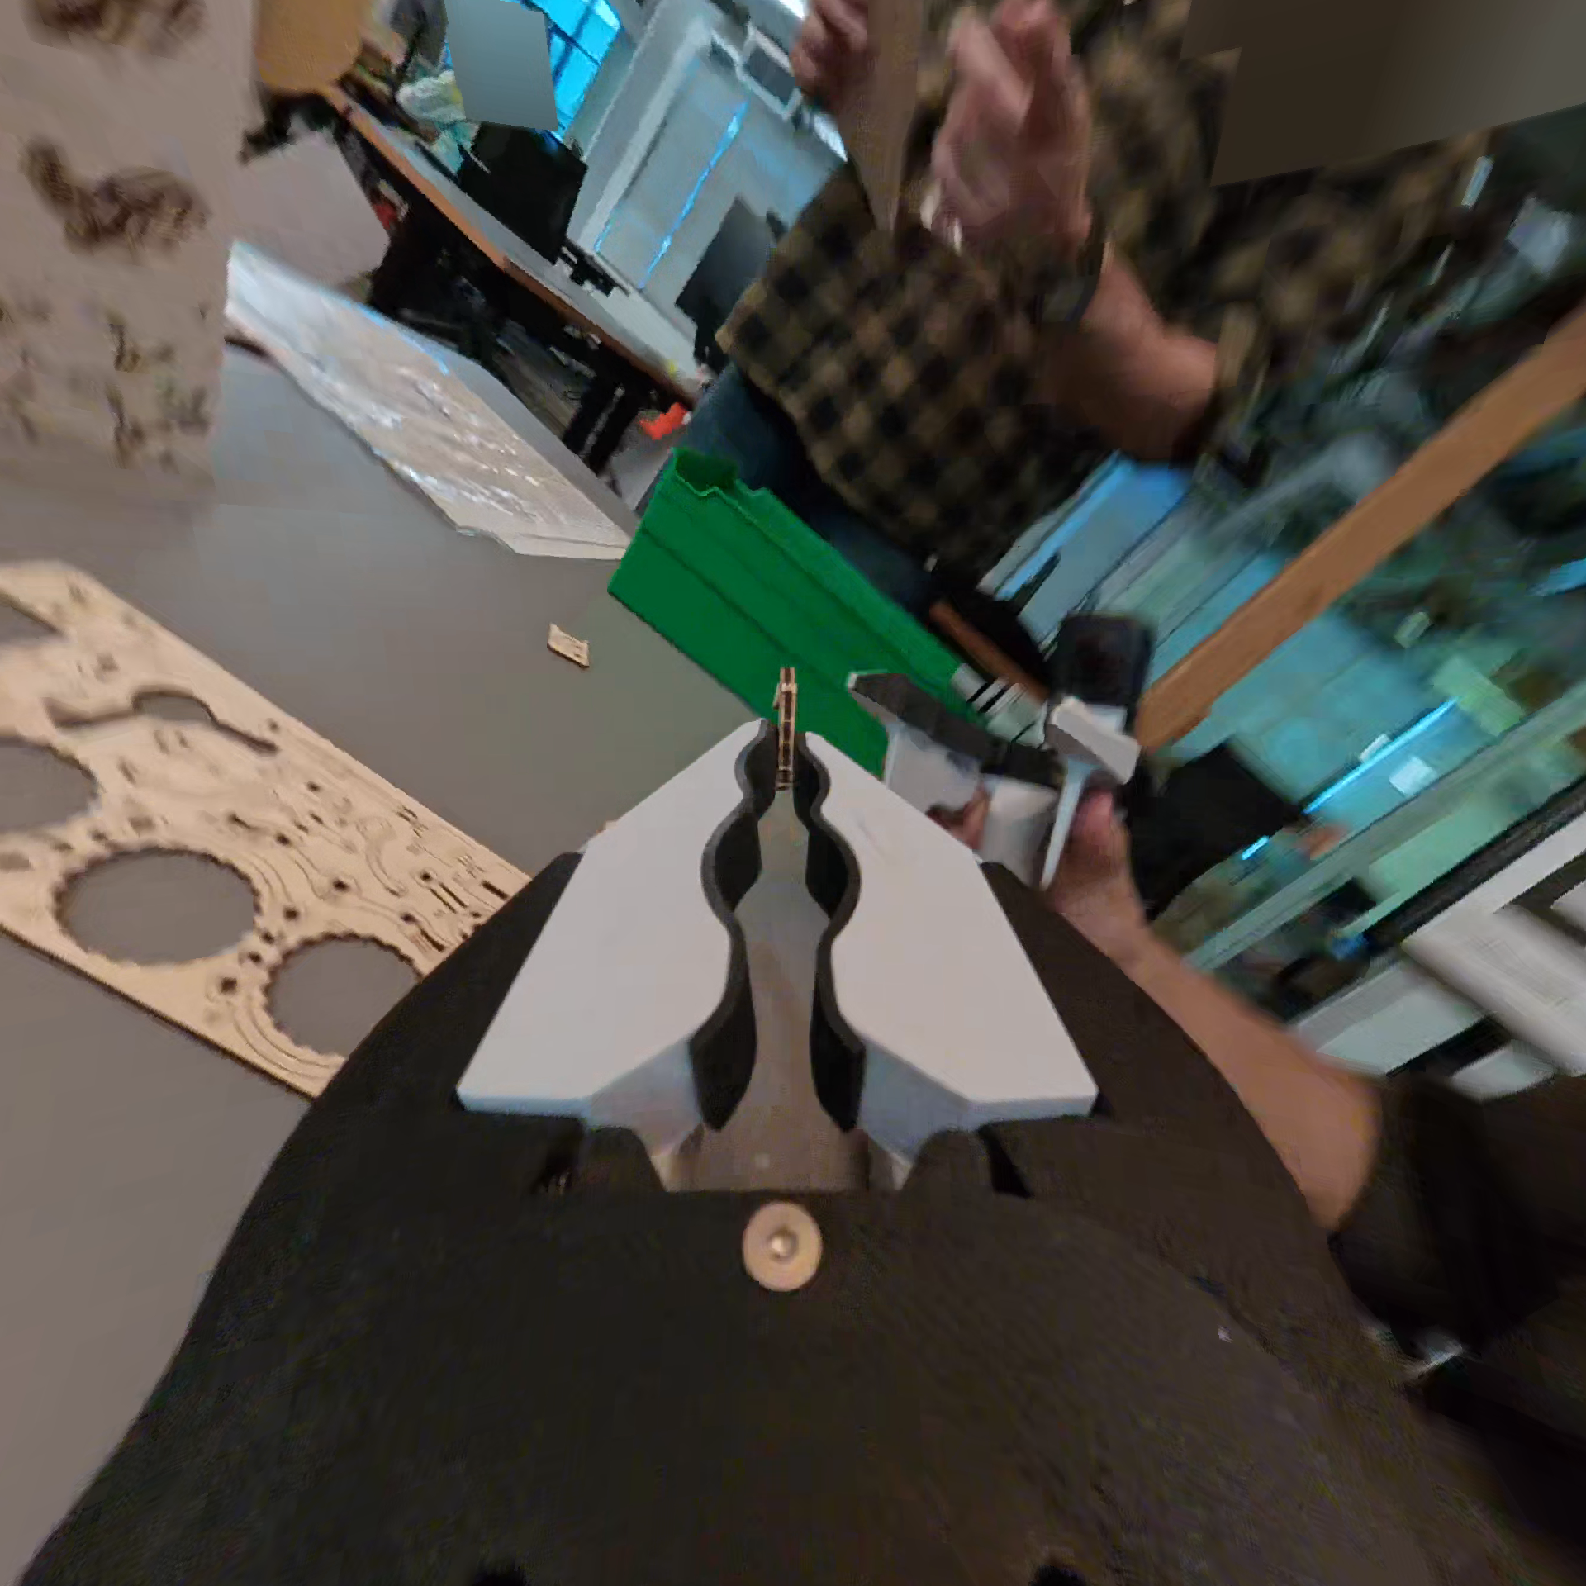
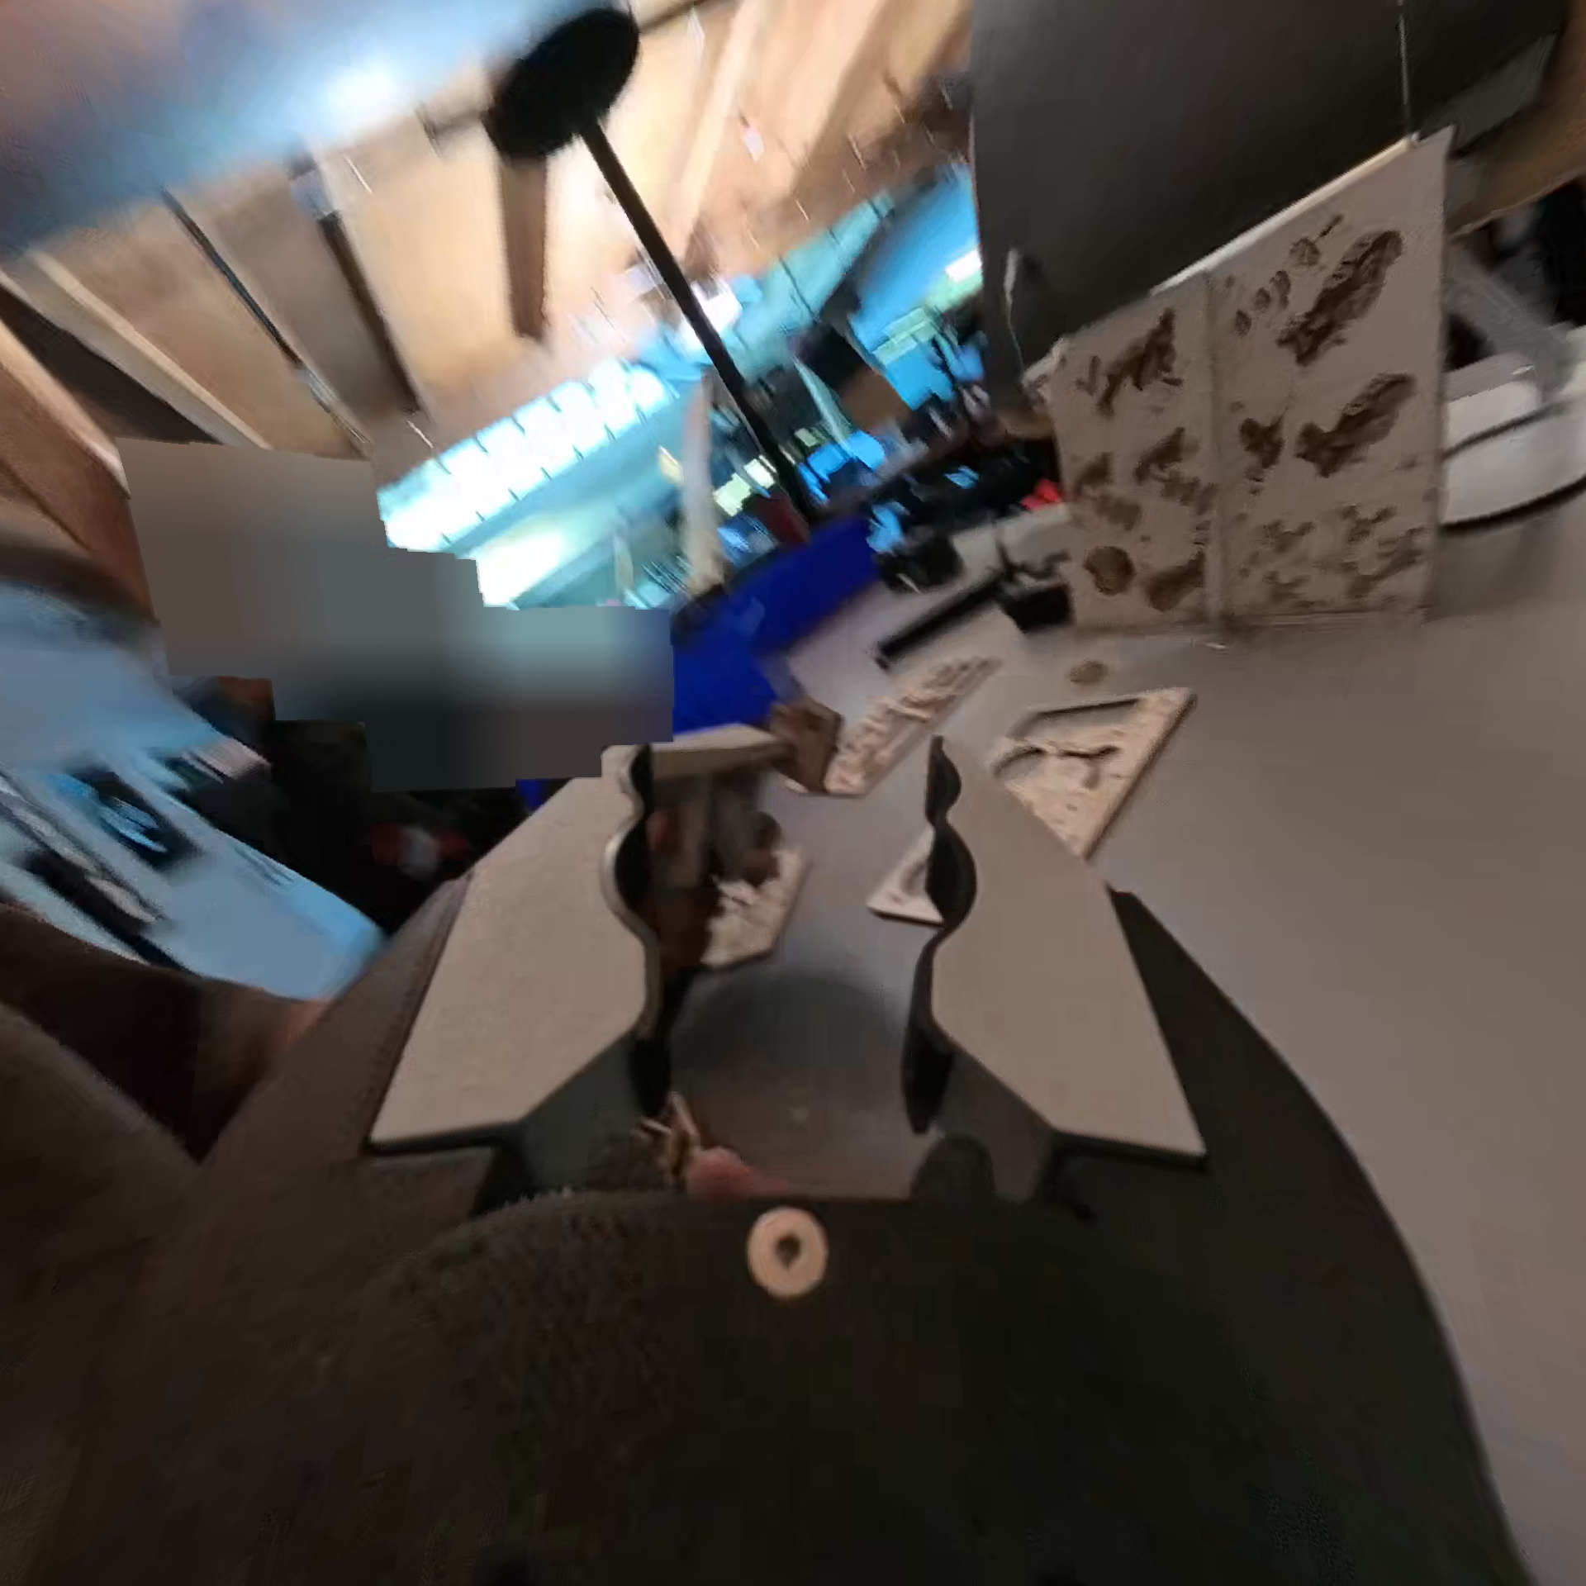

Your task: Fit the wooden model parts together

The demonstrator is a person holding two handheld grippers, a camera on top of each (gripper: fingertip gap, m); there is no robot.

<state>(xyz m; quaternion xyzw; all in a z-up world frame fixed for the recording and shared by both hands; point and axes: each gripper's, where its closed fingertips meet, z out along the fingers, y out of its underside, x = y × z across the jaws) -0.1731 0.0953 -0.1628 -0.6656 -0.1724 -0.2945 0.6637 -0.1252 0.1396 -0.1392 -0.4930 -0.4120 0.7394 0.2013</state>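
Observation:
My left gripper (image 1: 784, 747) is shut on a thin wooden model part (image 1: 786, 717), seen edge-on and sticking up past the fingertips, held above the grey table (image 1: 412, 618). My right gripper (image 2: 785, 764) is open and empty; it also shows in the left wrist view (image 1: 995, 747), to the right of the held part. In the right wrist view the left gripper (image 2: 729, 764) and a small wooden piece (image 2: 807, 738) at its tip show beyond my left finger, blurred. Punched-out wooden sheets lie on the table (image 1: 197, 824), (image 2: 1090, 764).
A green plastic bin (image 1: 755, 592) stands at the table's far edge. An upright instruction sheet (image 2: 1244, 446) stands at the back, a crinkled plastic bag (image 1: 412, 420) lies beyond. A small loose wooden piece (image 1: 569, 644) lies on the table. A person in a plaid shirt (image 1: 901, 343) is opposite.

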